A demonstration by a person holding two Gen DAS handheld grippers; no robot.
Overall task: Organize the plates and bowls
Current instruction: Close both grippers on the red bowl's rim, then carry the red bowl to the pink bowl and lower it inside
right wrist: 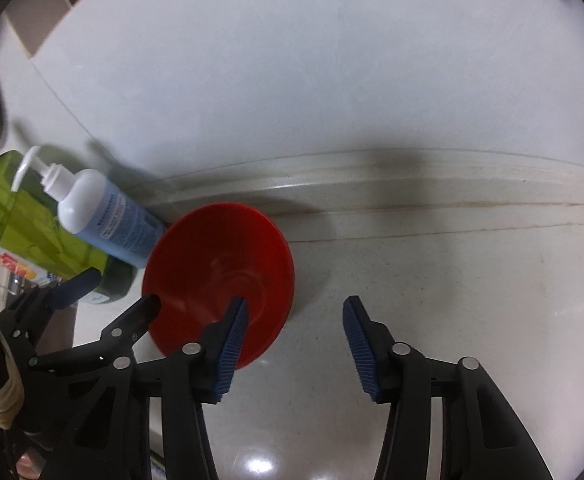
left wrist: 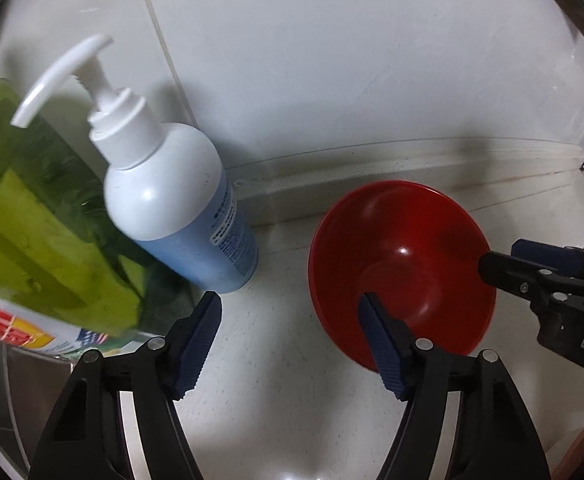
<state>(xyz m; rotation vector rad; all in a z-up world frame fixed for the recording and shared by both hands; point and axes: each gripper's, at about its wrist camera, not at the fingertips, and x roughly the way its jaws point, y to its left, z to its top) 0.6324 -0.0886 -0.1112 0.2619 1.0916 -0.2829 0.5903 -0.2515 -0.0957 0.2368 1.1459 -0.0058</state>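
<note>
Red bowl (left wrist: pixel 401 264) on counter (left wrist: pixel 272 340) by wall. L gripper (left wrist: pixel 292 340) and R gripper (right wrist: pixel 295 344): jaws apart, holding nothing, straddling opposite bowl rims.

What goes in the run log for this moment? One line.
red bowl: upright on counter, empty | left gripper: open, straddling its rim | right gripper: open, straddling opposite rim | pump bottle: beside bowl

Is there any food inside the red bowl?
No, the red bowl shows only its bare shiny inside, with nothing lying in it.
</note>
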